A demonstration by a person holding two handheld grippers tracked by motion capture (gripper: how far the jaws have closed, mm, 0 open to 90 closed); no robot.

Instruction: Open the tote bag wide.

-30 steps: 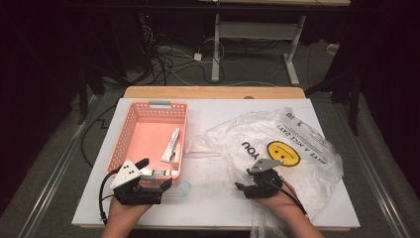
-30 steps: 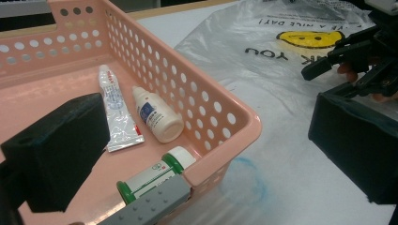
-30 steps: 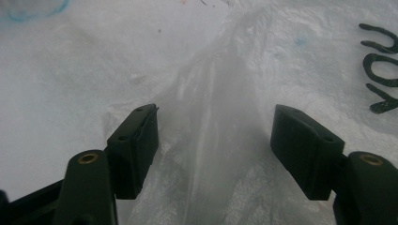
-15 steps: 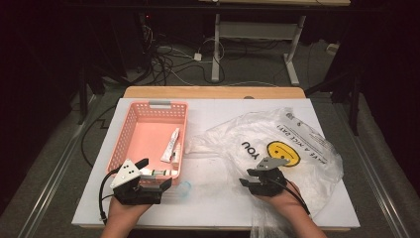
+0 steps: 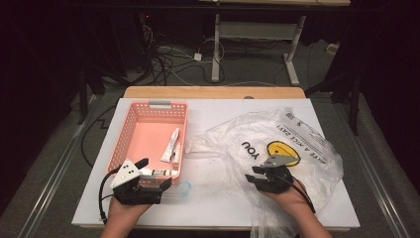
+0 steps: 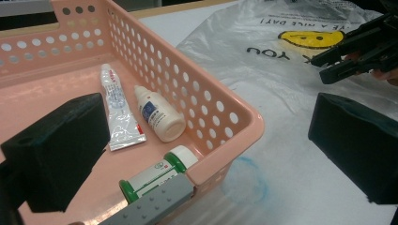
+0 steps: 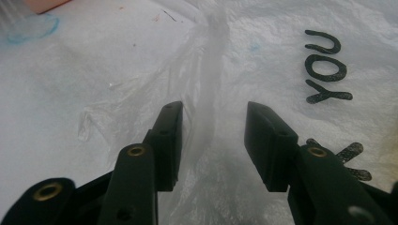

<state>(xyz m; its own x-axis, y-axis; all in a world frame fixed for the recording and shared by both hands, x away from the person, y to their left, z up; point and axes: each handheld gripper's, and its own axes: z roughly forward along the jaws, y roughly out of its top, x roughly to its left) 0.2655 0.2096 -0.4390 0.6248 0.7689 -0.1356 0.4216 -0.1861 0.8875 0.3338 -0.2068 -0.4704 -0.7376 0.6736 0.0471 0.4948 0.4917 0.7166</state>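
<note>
Your pink basket (image 5: 130, 135), a perforated plastic tub with a grey handle clip at its 12 o'clock rim, sits on the white table (image 5: 213, 106) toward 9 o'clock. Inside it lie a flat crimped white tube (image 6: 117, 108), a small white dropper bottle (image 6: 158, 114) just beside the tube, and a white bottle with a green cap ring (image 6: 157, 173) against the near corner wall. Your left gripper (image 5: 151, 176) hovers at the basket's 6 o'clock corner, its jaws spread wide and holding nothing, one over the basket floor and one outside the wall. A faint blue ring mark (image 6: 248, 180) shows on the table just outside that corner. At 3 o'clock lies a crinkled translucent plastic bag (image 5: 297, 144) printed with a yellow smiley. Your right gripper (image 7: 213, 140) rests low over its wrinkled film, jaws parted around a raised fold without pinching it.
</note>
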